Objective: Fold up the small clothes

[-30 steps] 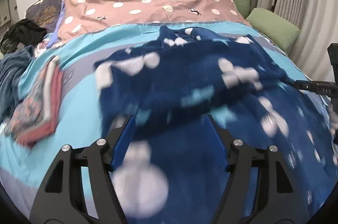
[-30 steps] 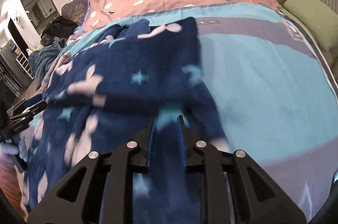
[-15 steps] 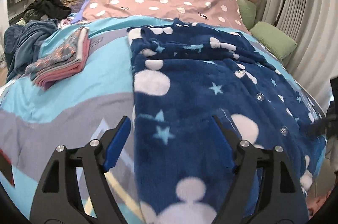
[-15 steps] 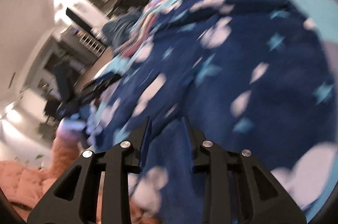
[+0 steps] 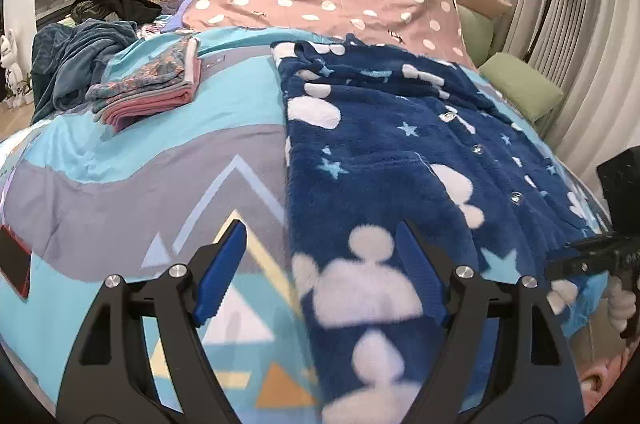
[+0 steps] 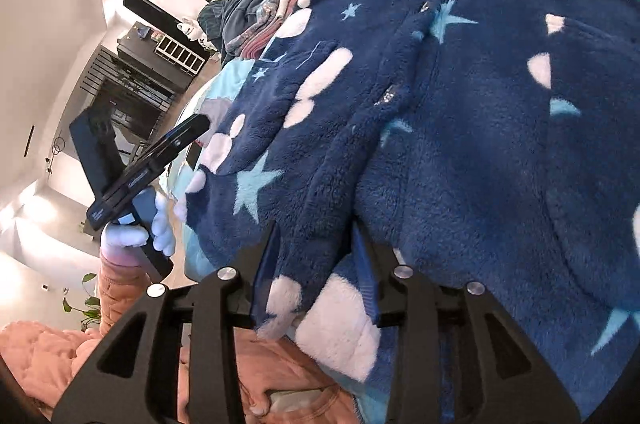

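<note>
Left hand-held gripper (image 5: 320, 276) held wide open, angled downward; right hand-held gripper (image 6: 316, 264) angled downward, its jaws opening around fleece fabric.

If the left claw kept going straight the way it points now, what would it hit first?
Most likely the left edge of the blue fleece garment spread on the bed cover, which lies just ahead between the open left claw; exact depth is unclear.

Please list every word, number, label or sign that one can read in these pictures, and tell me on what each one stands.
No text here can be read.
Print on the side of the right gripper, whose jaws are opening with the hem of the blue garment between them: too blurred.
Label on the body of the left gripper: too small.
Small tag on the bed cover: too small.
</note>
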Action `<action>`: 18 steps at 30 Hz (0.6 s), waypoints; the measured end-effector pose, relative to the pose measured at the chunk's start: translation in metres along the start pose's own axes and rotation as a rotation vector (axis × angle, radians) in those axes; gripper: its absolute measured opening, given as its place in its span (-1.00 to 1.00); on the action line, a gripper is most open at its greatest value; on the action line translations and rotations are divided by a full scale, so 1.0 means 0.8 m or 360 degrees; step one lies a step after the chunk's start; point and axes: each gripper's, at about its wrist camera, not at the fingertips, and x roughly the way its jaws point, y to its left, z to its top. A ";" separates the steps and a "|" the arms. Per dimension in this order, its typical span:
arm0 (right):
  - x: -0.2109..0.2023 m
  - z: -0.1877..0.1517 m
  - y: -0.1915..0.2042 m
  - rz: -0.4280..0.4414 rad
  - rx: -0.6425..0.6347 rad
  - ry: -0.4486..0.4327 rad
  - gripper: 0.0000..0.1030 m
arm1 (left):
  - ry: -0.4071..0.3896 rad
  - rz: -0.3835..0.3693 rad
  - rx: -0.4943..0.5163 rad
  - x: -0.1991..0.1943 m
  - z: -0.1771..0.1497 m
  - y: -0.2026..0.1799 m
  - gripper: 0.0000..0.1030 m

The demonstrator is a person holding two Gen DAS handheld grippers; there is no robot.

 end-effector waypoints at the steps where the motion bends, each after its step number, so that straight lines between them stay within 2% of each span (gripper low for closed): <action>1: 0.004 0.001 -0.001 0.0012 0.0017 0.0009 -0.23 | -0.0001 -0.0004 -0.0007 -0.005 -0.004 0.003 0.54; 3: 0.019 0.006 -0.004 0.0088 0.0047 0.0026 -0.24 | 0.0009 0.0007 -0.0024 -0.012 -0.014 0.009 0.55; 4: 0.023 0.007 -0.003 0.0092 0.0060 0.0027 -0.63 | 0.0015 0.0014 -0.0033 -0.013 -0.016 0.012 0.55; 5: 0.025 0.009 -0.001 0.0115 0.0092 0.0031 -0.88 | 0.0022 0.0030 -0.0052 -0.014 -0.019 0.015 0.55; 8: -0.016 0.013 0.014 0.0208 0.0085 -0.0113 -0.90 | 0.0012 0.0046 -0.0123 -0.023 -0.023 0.027 0.55; 11: -0.078 0.011 0.025 0.0130 0.0010 -0.0289 -0.90 | -0.0013 -0.0023 -0.0135 -0.035 -0.025 0.027 0.55; 12: -0.087 0.009 0.023 0.0095 0.0002 -0.0306 -0.90 | -0.0011 -0.0065 -0.0127 -0.037 -0.026 0.025 0.55; 15: -0.084 -0.005 -0.003 -0.0007 0.0065 -0.0271 -0.89 | 0.0034 -0.0161 -0.0123 -0.035 -0.032 0.022 0.57; 18: -0.043 -0.016 -0.031 -0.0021 0.0230 -0.0123 -0.80 | 0.0105 -0.0207 -0.0126 -0.024 -0.040 0.017 0.57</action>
